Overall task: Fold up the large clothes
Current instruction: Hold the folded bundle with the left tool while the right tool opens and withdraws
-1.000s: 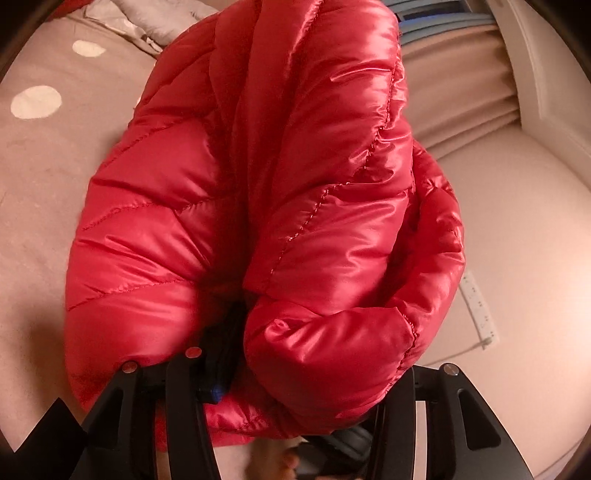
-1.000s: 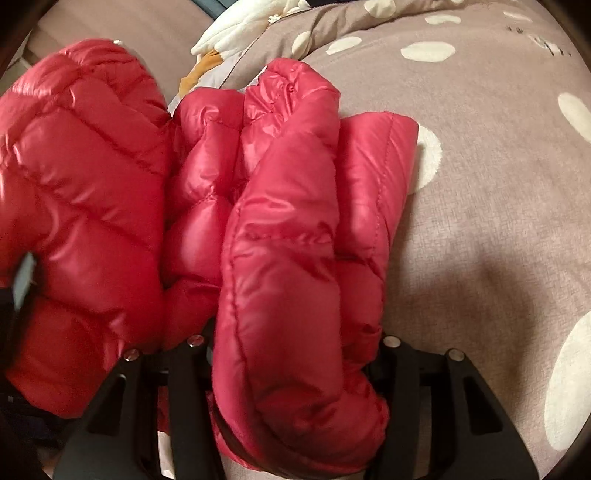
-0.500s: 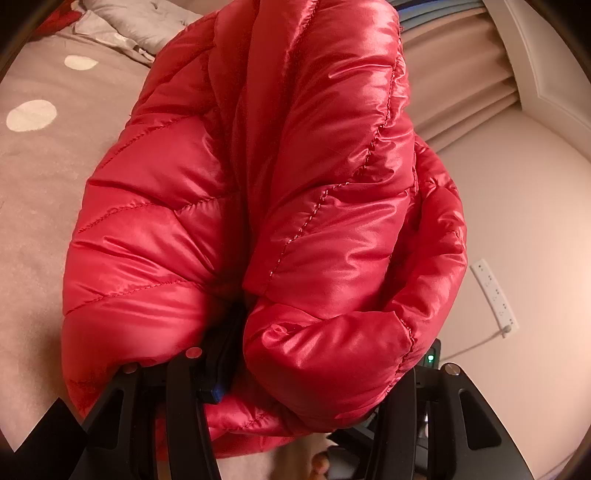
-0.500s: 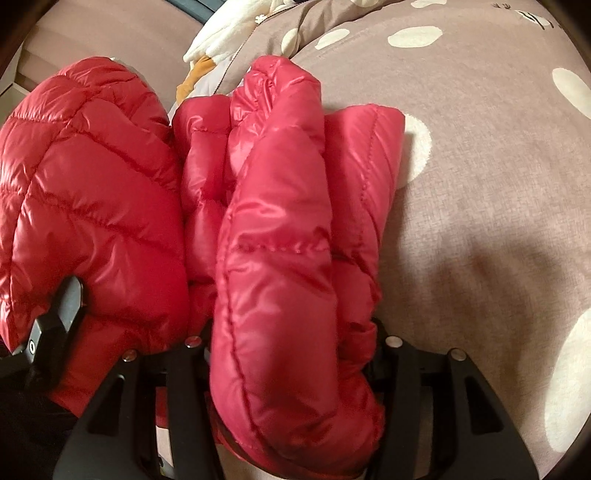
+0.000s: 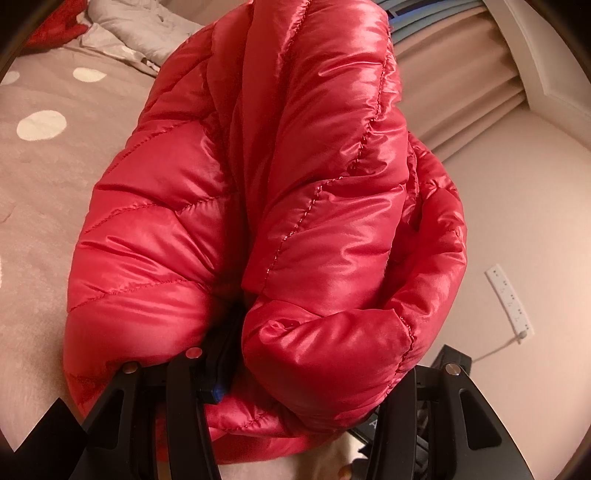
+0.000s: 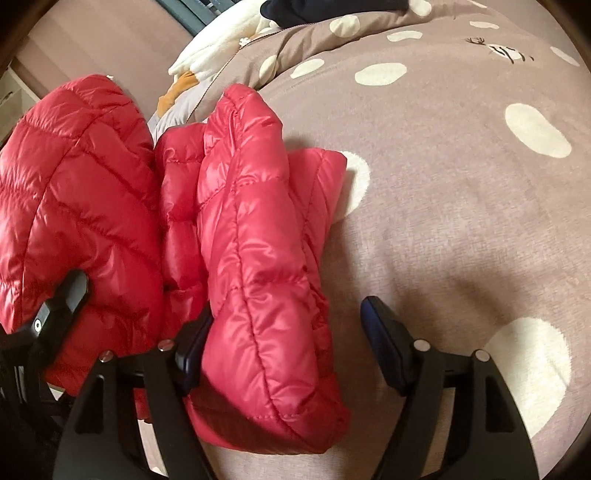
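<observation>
The left gripper squeezes the puffy red jacket. The right gripper is opening wide, with the jacket's fold at its nine o'clock finger.

The bed carries everything here, under a taupe cover with cream dots, one dot half hidden by the red jacket. The jacket, bunched in thick quilted folds, appears to rest on the cover near the bed's edge, though the exact contact is hard to tell. At the far end a cream plush blanket with an orange patch lies on the bed, and a dark garment sits above it. In the left wrist view a pale crumpled cloth lies on the cover, beside something red.
</observation>
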